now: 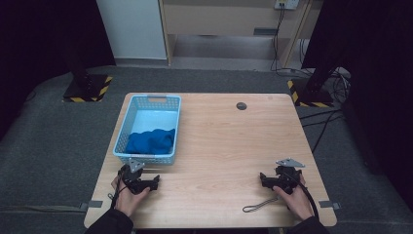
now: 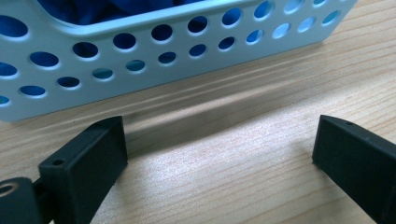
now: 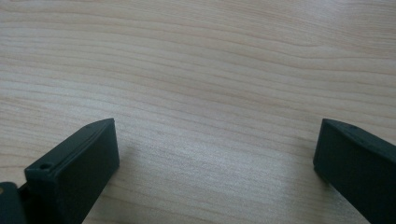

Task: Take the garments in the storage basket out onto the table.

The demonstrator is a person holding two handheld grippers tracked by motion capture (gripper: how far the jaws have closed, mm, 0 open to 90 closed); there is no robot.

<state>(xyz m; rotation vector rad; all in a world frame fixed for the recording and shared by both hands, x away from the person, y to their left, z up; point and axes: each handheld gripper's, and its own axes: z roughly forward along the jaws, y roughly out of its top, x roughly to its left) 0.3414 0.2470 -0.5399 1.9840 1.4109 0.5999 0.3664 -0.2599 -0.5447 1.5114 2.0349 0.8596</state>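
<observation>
A light blue perforated basket (image 1: 125, 130) stands at the left of the wooden table (image 1: 219, 146), with a dark blue cloth (image 1: 151, 141) bunched in its near half. My left gripper (image 1: 157, 181) rests on the table just in front of the basket, jaws wide apart and nothing between them. In the left gripper view the basket wall (image 2: 140, 70) runs close ahead, blue cloth (image 2: 84, 11) showing over its rim. My right gripper (image 1: 263, 178) lies near the table's front right, open over bare wood (image 3: 210, 93).
A thin dark strap loop (image 1: 260, 204) lies on the table by the right hand. A small round dark grommet (image 1: 241, 106) sits near the far edge. Dark stands with striped bases (image 1: 87, 90) flank the table on the grey floor.
</observation>
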